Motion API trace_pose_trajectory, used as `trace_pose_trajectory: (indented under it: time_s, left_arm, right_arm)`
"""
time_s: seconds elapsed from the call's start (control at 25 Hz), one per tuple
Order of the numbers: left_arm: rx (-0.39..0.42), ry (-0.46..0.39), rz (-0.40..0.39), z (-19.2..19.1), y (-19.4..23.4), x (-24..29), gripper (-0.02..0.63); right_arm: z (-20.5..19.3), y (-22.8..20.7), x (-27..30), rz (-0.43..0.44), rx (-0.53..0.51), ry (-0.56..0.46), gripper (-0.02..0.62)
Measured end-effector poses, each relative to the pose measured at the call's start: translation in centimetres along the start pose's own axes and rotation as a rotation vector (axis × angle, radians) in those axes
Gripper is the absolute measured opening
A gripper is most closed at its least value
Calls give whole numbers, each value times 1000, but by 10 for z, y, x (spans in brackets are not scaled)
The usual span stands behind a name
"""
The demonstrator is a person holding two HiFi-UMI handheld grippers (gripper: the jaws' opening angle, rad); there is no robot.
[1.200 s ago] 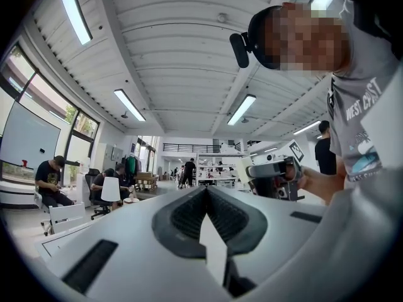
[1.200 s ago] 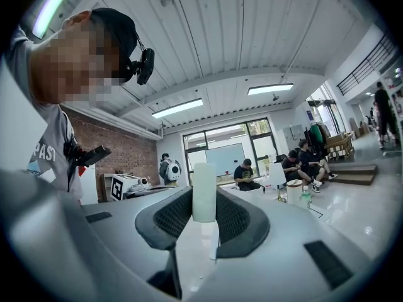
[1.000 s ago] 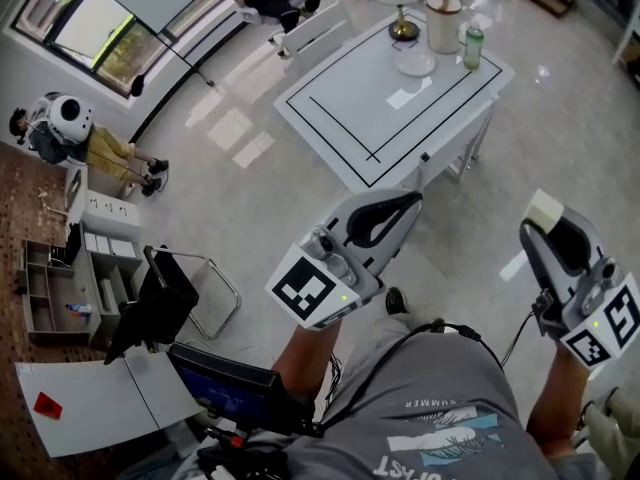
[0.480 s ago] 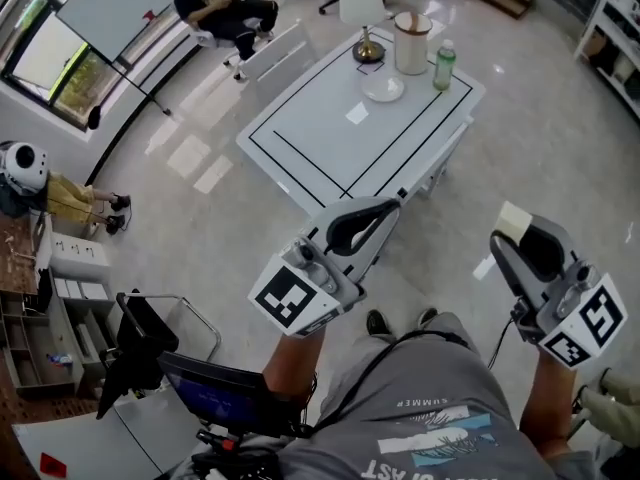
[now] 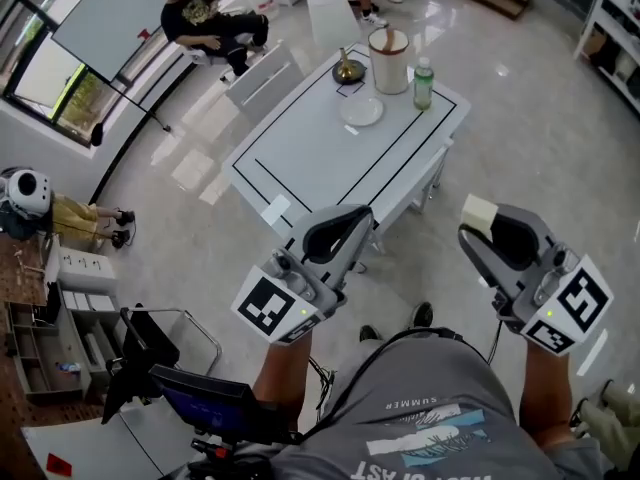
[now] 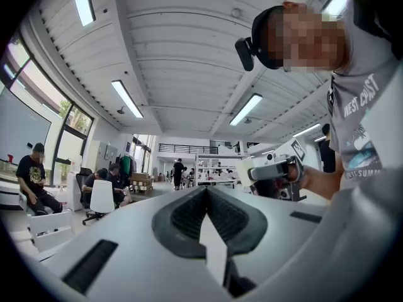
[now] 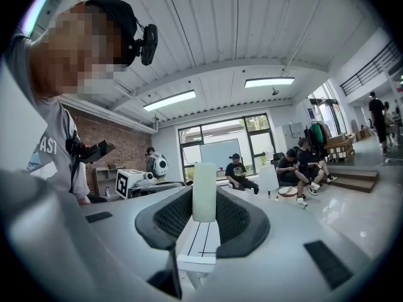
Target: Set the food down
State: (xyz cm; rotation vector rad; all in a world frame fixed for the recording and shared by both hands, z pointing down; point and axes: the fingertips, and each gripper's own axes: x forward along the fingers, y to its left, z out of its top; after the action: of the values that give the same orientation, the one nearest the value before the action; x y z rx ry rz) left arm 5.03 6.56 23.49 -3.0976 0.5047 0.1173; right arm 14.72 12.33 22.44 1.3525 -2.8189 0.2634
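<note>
- Since a second ago the table (image 5: 300, 148) has slid from the upper right of the head view toward its middle, and both grippers now show nearer to its near edge.
- Held the same as before, the block of food (image 5: 477, 211) sits upright between the tips of the right gripper (image 5: 485, 226).
- That gripper's jaws stand fairly wide, with the pads pressed on the block's two sides. In the right gripper view the block (image 7: 204, 190) is pale and cream-coloured.
- The food hangs in the air over the shiny floor (image 5: 560, 138), to the right of the table and not touching it.
- The left gripper (image 5: 358, 216) has its jaws brought together at the tips and holds nothing. In the head view its tips show at the table's near edge.
- At the table's far end stand a plate (image 5: 360, 111), a green bottle (image 5: 423, 83), a white pot (image 5: 389, 60) and a brass lamp base (image 5: 348, 70), all close together.
- Beyond the table are a white chair (image 5: 262, 76) and a seated person (image 5: 205, 23) in black.
</note>
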Motion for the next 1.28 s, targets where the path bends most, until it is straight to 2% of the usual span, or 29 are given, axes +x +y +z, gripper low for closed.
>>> trace_pose_trajectory:
  time_s: [0.28,0.52,1.28]
  left_arm:
    - [18,18,76,-5,14,36,8]
    - [7,27,95,-11,41,39,8]
    - [-40,-12,9,-21,189,16,8]
  right_arm:
    - [-2,-54,4,58,19,6,103]
    - [-6,-73,33,73,45,19,103]
    - [3,-94,184,-5,21,65,103]
